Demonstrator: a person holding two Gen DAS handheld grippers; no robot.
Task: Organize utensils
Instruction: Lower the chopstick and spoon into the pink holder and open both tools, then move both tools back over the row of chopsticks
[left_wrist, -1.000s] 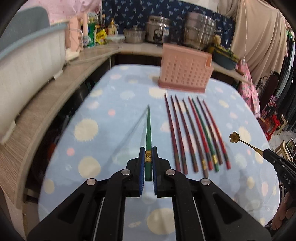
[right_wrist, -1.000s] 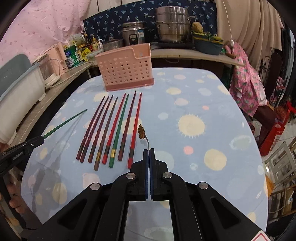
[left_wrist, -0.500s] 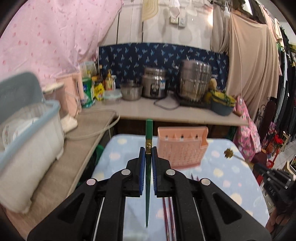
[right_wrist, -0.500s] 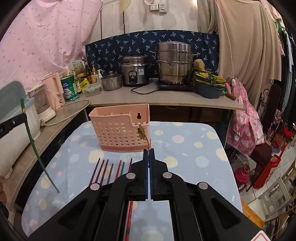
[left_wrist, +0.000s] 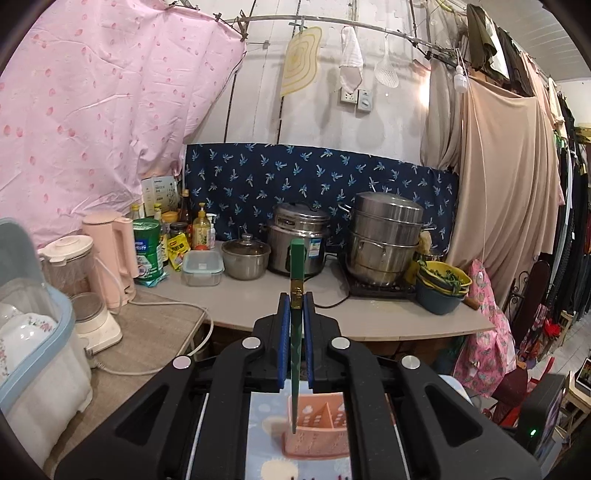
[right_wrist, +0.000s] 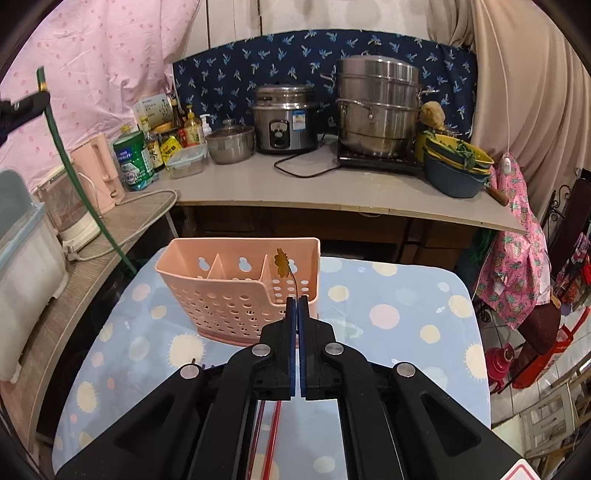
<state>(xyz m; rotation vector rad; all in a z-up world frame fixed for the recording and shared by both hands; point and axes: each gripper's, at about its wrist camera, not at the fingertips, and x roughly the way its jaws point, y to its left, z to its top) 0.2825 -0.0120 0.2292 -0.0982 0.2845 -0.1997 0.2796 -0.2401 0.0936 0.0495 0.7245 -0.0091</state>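
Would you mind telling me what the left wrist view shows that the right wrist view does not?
Only the left wrist view shows the hanging white strainer and the wall sockets. Only the right wrist view shows the flower-topped pick clamped in the right gripper, and red chopsticks on the tablecloth. Both show the pink utensil basket, the steamer pot and the green chopstick clamped in the left gripper.

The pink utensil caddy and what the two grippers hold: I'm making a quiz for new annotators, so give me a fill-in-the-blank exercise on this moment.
1. The left gripper is shut on a ____ chopstick.
2. The right gripper pinches a thin utensil whose top is shaped like a ____.
3. The pink utensil caddy has ____ compartments.
4. The caddy stands on a tablecloth that is light ____ with dots.

Missing words: green; flower; three; blue
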